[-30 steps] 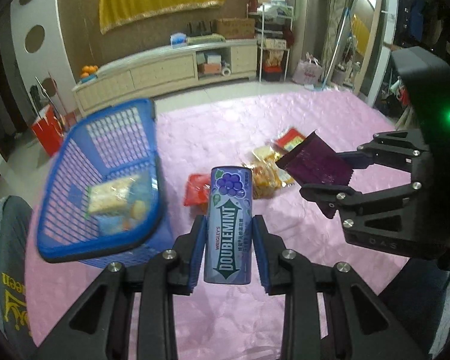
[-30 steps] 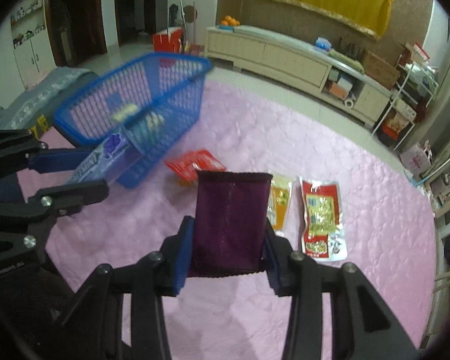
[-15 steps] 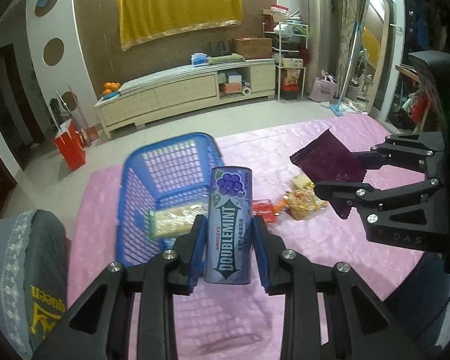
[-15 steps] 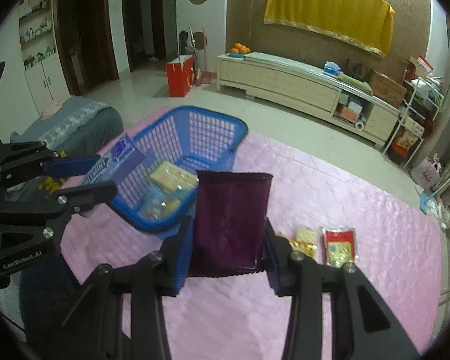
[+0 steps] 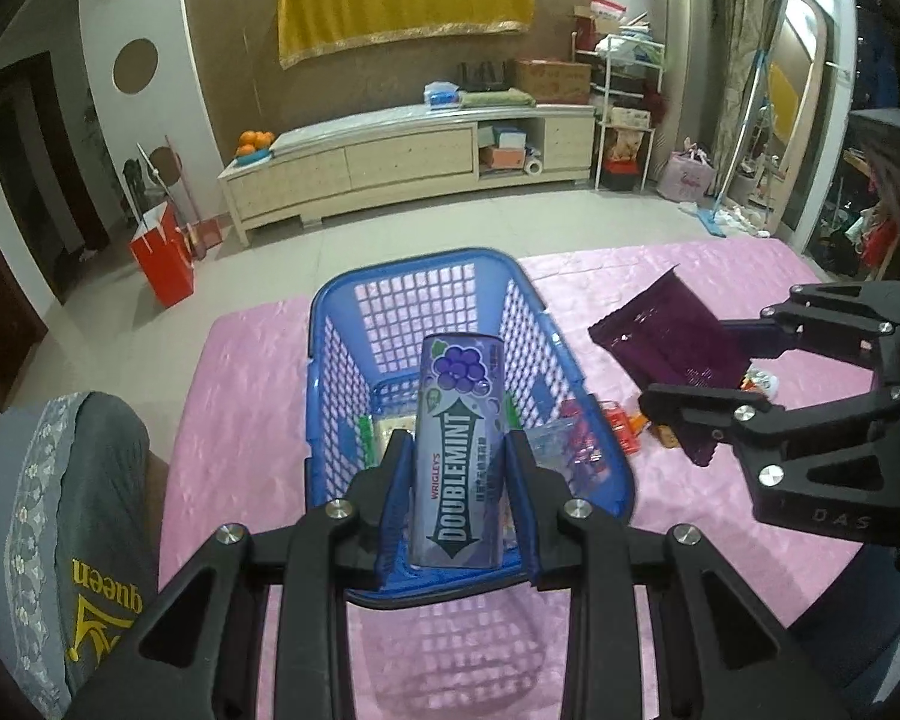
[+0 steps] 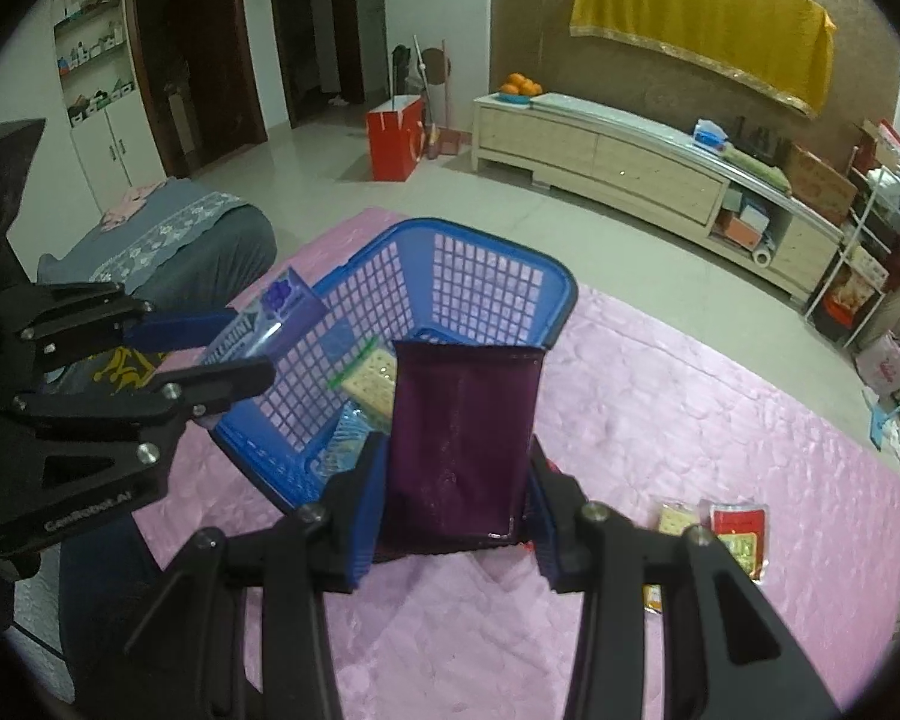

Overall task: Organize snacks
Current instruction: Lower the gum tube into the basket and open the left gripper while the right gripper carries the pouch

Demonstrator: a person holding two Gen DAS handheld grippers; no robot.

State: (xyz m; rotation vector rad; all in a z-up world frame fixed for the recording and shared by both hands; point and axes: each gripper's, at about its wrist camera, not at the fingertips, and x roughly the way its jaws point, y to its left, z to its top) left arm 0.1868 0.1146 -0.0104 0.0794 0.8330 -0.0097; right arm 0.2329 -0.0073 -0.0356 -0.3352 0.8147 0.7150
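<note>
- The left tool (image 5: 457,474) is clamped on the gum pack (image 5: 459,450), which stands upright between the pads, above the near end of the basket (image 5: 330,372).
- The right tool (image 6: 457,504) is clamped on the purple pouch (image 6: 462,438), gripping its lower part; the pouch hangs above the basket's right rim, not clearly inside.
- The basket sits on the pink cover (image 6: 690,420) and already holds crackers (image 6: 372,375) and other packets.
- A good drop would need each item well inside the rim, so the pouch should travel further over the opening.
- Lowering before letting go should keep the gum pack from bouncing out.
- The two tools are close together; releasing one at a time would lower the chance of a knock.
- Loose packets (image 6: 738,531) wait on the cover to the right.
</note>
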